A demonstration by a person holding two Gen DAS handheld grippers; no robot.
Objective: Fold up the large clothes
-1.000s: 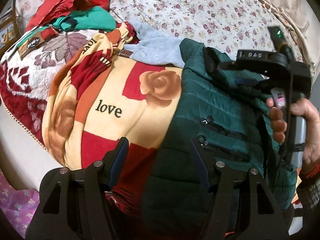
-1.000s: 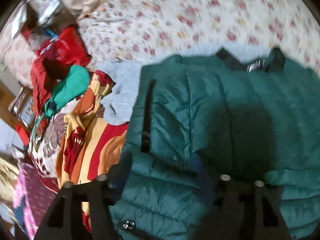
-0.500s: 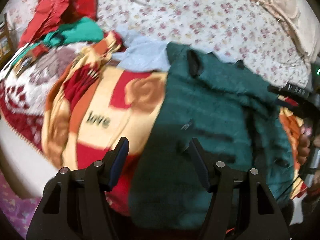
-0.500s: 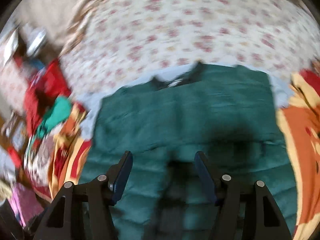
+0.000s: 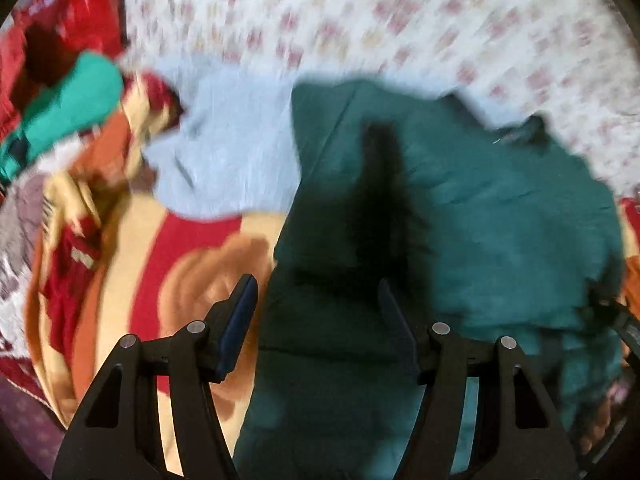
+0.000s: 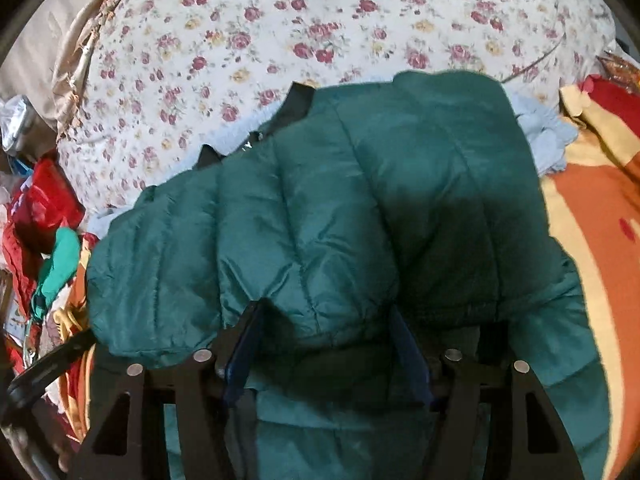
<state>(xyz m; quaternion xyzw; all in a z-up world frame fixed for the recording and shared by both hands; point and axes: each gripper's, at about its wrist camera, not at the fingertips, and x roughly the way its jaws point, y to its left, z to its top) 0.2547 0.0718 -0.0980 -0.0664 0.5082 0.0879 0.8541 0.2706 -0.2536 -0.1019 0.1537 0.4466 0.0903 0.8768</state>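
Green quilted nylon fills the middle of both views: a dark green puffer jacket (image 6: 340, 208) lies folded over on itself on the bed, its padded upper layer doubled across the lower part. A black collar (image 6: 298, 98) pokes out at its far edge, toward the floral bedsheet (image 6: 320, 20).

In the right wrist view, the right tongs (image 6: 328, 336) sit low over the near edge of the folded layer with the jaws spread apart; the blue-faced fingers (image 6: 240, 356) flank a bulge of the green fabric, but nothing is pinched between them. In the left wrist view, which is heavily blurred, the left tongs (image 5: 316, 320) are likewise spread wide, hovering over the jacket (image 5: 460, 208); the inner finger is above green fabric and the outer finger (image 5: 236, 328) is over the blanket. A dark shadow falls across the jacket ahead of them.

Beneath the jacket, on either side, lies a cream, red and orange blanket (image 5: 168, 280) with a large rose pattern. A pale blue garment (image 5: 224, 152) rests just beside the jacket's edge, partly under it. Farther off is a bright teal garment (image 5: 68, 108), and beyond that a heap of red cloth (image 5: 60, 28). At the lower left rim of the right view, part of the other handheld device (image 6: 44, 364) shows as a dark bar.
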